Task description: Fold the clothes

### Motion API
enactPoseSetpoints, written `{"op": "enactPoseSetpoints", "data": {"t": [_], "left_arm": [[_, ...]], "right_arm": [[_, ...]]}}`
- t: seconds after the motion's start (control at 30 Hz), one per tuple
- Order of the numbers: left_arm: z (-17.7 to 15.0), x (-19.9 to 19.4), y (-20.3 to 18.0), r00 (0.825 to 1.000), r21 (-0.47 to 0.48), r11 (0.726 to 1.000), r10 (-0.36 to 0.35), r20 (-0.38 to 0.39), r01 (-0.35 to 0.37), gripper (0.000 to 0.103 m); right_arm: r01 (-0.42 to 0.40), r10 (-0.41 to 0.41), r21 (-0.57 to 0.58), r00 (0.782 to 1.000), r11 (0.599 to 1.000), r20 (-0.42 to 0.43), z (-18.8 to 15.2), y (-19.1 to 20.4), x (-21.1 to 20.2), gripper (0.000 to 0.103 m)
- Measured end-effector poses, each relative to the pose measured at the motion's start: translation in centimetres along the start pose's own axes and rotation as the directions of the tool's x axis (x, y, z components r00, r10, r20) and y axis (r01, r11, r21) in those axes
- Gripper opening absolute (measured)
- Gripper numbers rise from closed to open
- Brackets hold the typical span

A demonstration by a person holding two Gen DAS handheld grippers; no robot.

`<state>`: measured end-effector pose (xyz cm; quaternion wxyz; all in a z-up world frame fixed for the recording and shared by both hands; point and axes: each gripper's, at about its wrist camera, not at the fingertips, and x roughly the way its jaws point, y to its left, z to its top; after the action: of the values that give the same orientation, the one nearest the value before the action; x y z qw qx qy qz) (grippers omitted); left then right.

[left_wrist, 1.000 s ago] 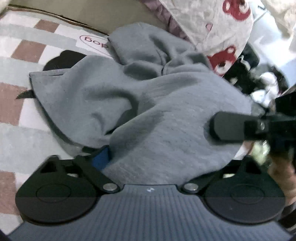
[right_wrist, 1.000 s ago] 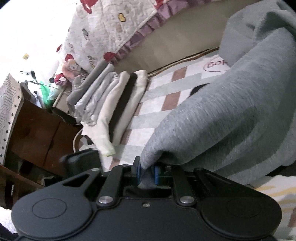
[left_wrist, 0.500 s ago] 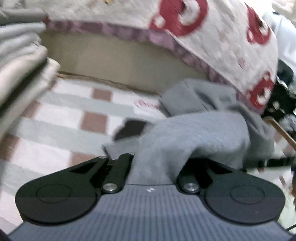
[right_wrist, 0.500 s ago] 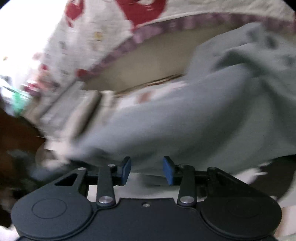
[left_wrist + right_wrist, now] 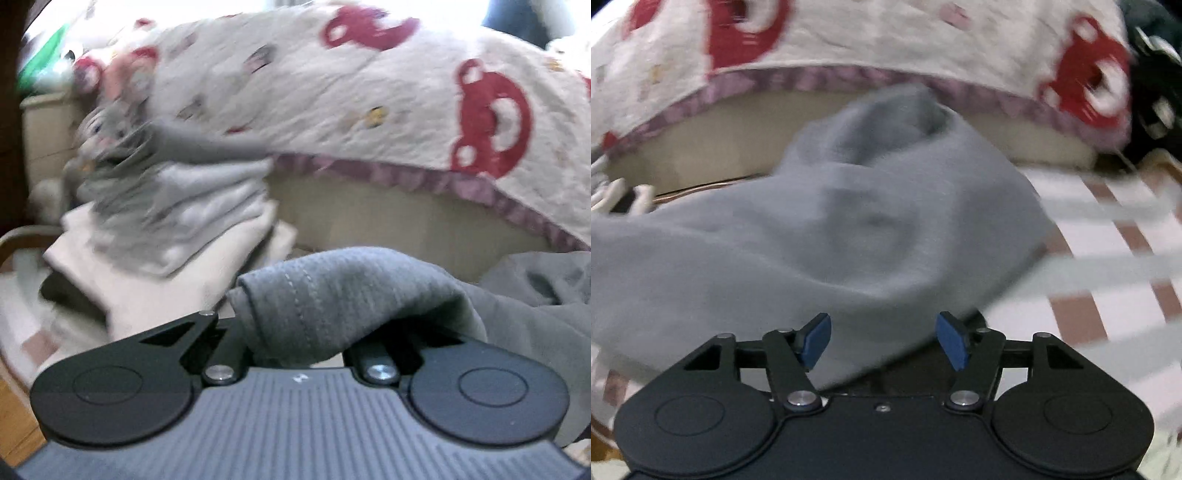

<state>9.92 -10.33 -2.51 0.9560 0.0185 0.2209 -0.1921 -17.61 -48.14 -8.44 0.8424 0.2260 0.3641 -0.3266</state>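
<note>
A grey sweatshirt point(image 5: 849, 240) lies bunched on the checked mat, seen blurred in the right wrist view. My right gripper point(image 5: 882, 339) hovers at its near edge with jaws opening; the blue pads point(image 5: 816, 338) stand apart and press on nothing. In the left wrist view my left gripper point(image 5: 295, 343) is shut on a stitched hem of the grey sweatshirt point(image 5: 332, 302), whose cloth drapes over and hides the fingertips. A stack of folded clothes point(image 5: 173, 229) sits to the left behind it.
A white quilt with red bear prints and a purple frill point(image 5: 369, 110) hangs over a beige bed side point(image 5: 388, 229) at the back. The brown-and-white checked mat point(image 5: 1108, 258) stretches to the right. Dark clutter point(image 5: 1156, 92) sits far right.
My right gripper let go of the sweatshirt's edge and opened wide. My left gripper closed on the hem, lifted it and swung left toward the folded stack.
</note>
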Motion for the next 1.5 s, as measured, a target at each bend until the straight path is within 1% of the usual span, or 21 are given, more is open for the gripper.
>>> {"op": "enactPoseSetpoints", "data": {"t": [0.17,0.3,0.37,0.47,0.5,0.67,0.73,0.77,0.87,0.97,1.0,1.03,1.07,1.1,1.13,1.17,1.23,1.27,1.37,1.4,1.5], "left_arm": [[0.1,0.6,2.6,0.994,-0.062,0.993,0.102,-0.034,-0.104,0.006],[-0.3,1.4,4.2,0.975,-0.06,0.974,0.216,-0.047,-0.219,0.006],[-0.2,2.2,5.1,0.957,-0.065,0.955,0.288,-0.042,-0.29,0.006],[0.1,3.0,6.5,0.916,-0.058,0.914,0.401,-0.022,-0.401,0.006],[0.0,3.2,7.0,0.909,-0.067,0.906,0.417,-0.029,-0.418,0.006],[-1.1,4.5,9.2,0.915,-0.145,0.907,0.378,-0.139,-0.396,0.006],[-1.4,4.7,9.5,0.915,-0.156,0.905,0.372,-0.154,-0.395,0.006],[-1.6,4.7,9.6,0.915,-0.161,0.905,0.371,-0.158,-0.394,0.006],[-1.8,4.9,9.7,0.916,-0.16,0.907,0.366,-0.164,-0.391,0.006],[-2.2,5.2,9.5,0.917,-0.143,0.913,0.357,-0.178,-0.383,0.006],[-2.3,5.3,9.5,0.918,-0.137,0.915,0.353,-0.183,-0.38,0.006],[-2.4,5.3,9.4,0.918,-0.131,0.917,0.351,-0.183,-0.377,0.006],[-2.4,5.3,9.2,0.919,-0.124,0.919,0.352,-0.177,-0.375,0.006],[-2.5,5.2,9.1,0.92,-0.116,0.92,0.352,-0.171,-0.373,0.006],[-2.5,5.1,8.9,0.924,-0.109,0.923,0.35,-0.153,-0.368,0.006],[-2.4,4.8,8.5,0.929,-0.098,0.927,0.349,-0.12,-0.361,0.006],[-2.3,4.4,7.3,0.936,-0.053,0.935,0.346,-0.064,-0.35,0.006],[-2.2,4.1,6.8,0.943,-0.047,0.943,0.328,-0.054,-0.33,0.006],[-2.0,3.0,5.9,0.969,-0.066,0.968,0.241,-0.049,-0.243,0.006],[-1.9,2.7,5.7,0.975,-0.077,0.973,0.214,-0.059,-0.218,0.006],[-1.6,1.2,5.5,0.99,-0.117,0.984,0.125,-0.072,-0.133,0.006]], "right_arm": [[-0.037,0.049,0.191,0.997,0.981,-0.058,-0.1,-4.7,2.9,0.069],[-0.05,0.07,0.31,0.996,0.949,-0.053,2.2,-8.4,6.7,0.069],[-0.055,0.073,0.407,0.997,0.912,-0.03,3.4,-10.6,8.4,0.069],[-0.084,0.128,0.567,0.991,0.819,-0.038,4.4,-14.2,11.0,0.086],[-0.098,0.149,0.594,0.988,0.799,-0.037,4.5,-14.8,11.6,0.086],[-0.184,0.231,0.682,0.973,0.708,0.023,3.7,-16.0,13.4,0.086],[-0.209,0.255,0.728,0.966,0.653,0.048,3.5,-16.4,14.6,0.088],[-0.227,0.26,0.746,0.963,0.626,0.075,3.5,-16.5,15.0,0.093],[-0.272,0.283,0.797,0.95,0.54,0.133,4.2,-16.6,16.5,0.094],[-0.292,0.312,0.8,0.94,0.525,0.138,5.7,-15.9,18.3,0.095],[-0.296,0.309,0.788,0.94,0.539,0.142,6.3,-15.4,18.7,0.089],[-0.29,0.285,0.764,0.947,0.576,0.145,7.1,-14.6,18.8,0.081],[-0.265,0.251,0.732,0.959,0.627,0.131,7.8,-13.8,18.6,0.058],[-0.237,0.223,0.684,0.969,0.69,0.11,8.8,-12.8,18.5,0.042],[-0.209,0.194,0.602,0.977,0.771,0.092,10.1,-11.5,18.1,0.035],[-0.184,0.162,0.501,0.983,0.846,0.087,11.3,-10.2,17.5,0.023],[-0.15,0.115,0.349,0.986,0.925,0.119,13.0,-8.4,15.3,0.019],[-0.131,0.095,0.277,0.986,0.952,0.14,13.8,-7.5,14.2,0.017],[-0.078,0.049,0.149,0.981,0.986,0.19,15.5,-6.3,9.6,0.01],[-0.039,0.017,0.098,0.977,0.994,0.211,15.9,-5.9,7.9,0.004],[0.089,-0.083,-0.008,0.95,0.996,0.3,16.4,-5.8,1.9,0.003]]}}
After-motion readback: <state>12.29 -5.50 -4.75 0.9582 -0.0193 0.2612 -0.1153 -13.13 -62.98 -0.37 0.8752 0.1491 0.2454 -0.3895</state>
